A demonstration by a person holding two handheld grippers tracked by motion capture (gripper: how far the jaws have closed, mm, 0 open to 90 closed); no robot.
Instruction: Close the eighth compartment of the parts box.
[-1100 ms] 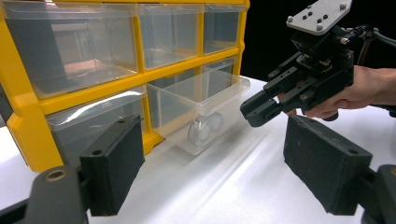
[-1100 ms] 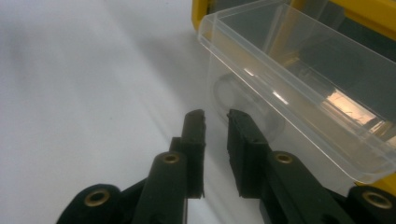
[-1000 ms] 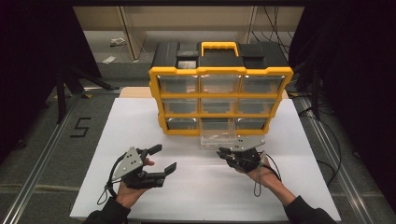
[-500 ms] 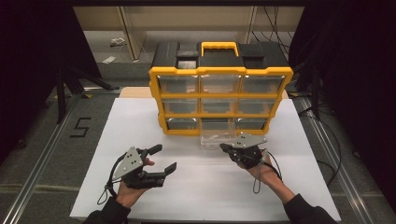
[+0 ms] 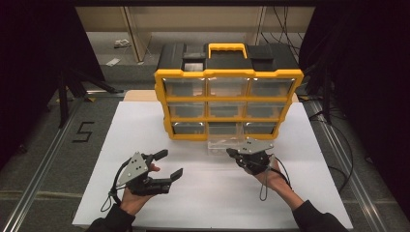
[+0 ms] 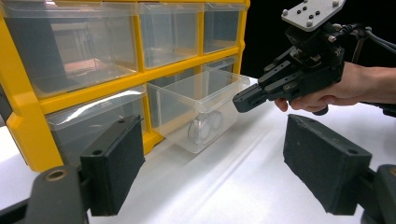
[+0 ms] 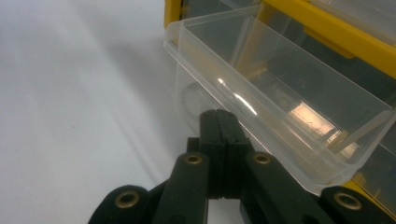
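A yellow organiser (image 5: 227, 99) with clear drawers stands upright at the back of the white board. Its bottom middle drawer (image 5: 220, 143) is pulled out onto the board; in the left gripper view this drawer (image 6: 201, 109) holds a few round pale items (image 6: 205, 128). My right gripper (image 5: 230, 152) is shut with nothing between its jaws, and its tip (image 7: 218, 116) is at the drawer's front wall (image 7: 280, 93), just below the rim. My left gripper (image 5: 172, 163) stands open to the left, well apart from the drawer, its pads (image 6: 114, 163) wide.
The white board (image 5: 203, 193) covers the table in front of the organiser. A black "5" (image 5: 83, 131) is marked on the grey surface at the left. Cables and dark stands line both sides, and a cable trails from each gripper.
The right gripper has shifted only slightly at the drawer's front. The left gripper and the drawer have stayed where they were.
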